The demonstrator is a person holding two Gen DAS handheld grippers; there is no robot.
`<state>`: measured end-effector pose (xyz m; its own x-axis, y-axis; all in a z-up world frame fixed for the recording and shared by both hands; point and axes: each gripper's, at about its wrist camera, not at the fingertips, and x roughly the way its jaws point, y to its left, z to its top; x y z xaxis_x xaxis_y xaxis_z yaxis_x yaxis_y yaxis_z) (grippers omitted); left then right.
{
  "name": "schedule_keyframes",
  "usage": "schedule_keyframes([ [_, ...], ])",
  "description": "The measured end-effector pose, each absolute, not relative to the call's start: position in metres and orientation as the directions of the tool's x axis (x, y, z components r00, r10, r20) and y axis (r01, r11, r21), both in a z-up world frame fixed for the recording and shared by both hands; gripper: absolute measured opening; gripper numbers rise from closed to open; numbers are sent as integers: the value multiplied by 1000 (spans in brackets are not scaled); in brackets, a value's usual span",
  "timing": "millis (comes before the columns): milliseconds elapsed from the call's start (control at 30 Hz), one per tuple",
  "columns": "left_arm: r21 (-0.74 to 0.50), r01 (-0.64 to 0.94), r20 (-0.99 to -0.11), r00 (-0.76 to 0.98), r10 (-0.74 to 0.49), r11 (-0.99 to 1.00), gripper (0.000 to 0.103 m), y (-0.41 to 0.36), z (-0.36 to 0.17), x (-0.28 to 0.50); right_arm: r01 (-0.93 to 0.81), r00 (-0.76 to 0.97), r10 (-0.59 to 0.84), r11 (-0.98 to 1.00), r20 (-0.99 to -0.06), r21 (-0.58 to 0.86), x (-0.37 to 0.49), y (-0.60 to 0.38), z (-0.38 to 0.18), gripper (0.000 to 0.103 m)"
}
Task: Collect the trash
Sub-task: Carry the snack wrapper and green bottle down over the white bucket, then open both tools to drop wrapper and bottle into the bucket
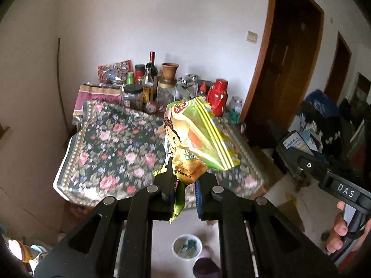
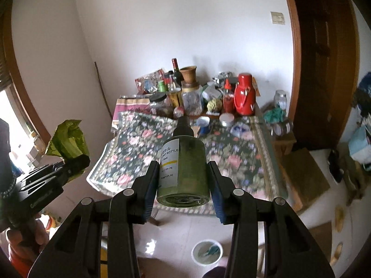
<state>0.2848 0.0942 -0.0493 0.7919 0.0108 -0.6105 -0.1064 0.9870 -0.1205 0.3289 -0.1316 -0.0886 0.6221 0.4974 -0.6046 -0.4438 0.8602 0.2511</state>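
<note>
Both hand-held grippers were loaded, left (image 1: 184,180) clamped on a snack wrapper (image 1: 197,136), right (image 2: 183,178) on a green pump bottle (image 2: 185,169), apparently mid-carry toward the white bin (image 2: 207,252) at lower centre.

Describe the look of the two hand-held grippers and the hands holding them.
Both are matte black linkage frames with silver pivot pins and blue finger pads. The right hand-held gripper has a white "DAS" marking on its body. The left hand-held gripper matches. Bare hands grip the handles; no sleeves or cables show.
</note>
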Motion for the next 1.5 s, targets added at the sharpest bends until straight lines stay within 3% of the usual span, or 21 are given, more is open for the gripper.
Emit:
schedule_keyframes([
  [400, -162, -35, -688, 721, -87, 986, 13, 85, -86, 220, -366, 574, 432, 895, -695, 254, 259, -137, -123, 39],
  [833, -191, -41, -809, 572, -133, 981, 13, 49, -180, 249, -319, 449, 397, 908, -801, 271, 277, -167, -206, 39],
  [1200, -210, -87, -892, 424, -155, 974, 13, 31, -331, 294, -316, 279, 356, 911, -892, 265, 314, -167, -345, 39],
  [1500, -214, -176, -936, 318, -150, 961, 13, 50, -480, 307, -341, 218, 351, 902, -911, 267, 338, -141, -457, 39],
])
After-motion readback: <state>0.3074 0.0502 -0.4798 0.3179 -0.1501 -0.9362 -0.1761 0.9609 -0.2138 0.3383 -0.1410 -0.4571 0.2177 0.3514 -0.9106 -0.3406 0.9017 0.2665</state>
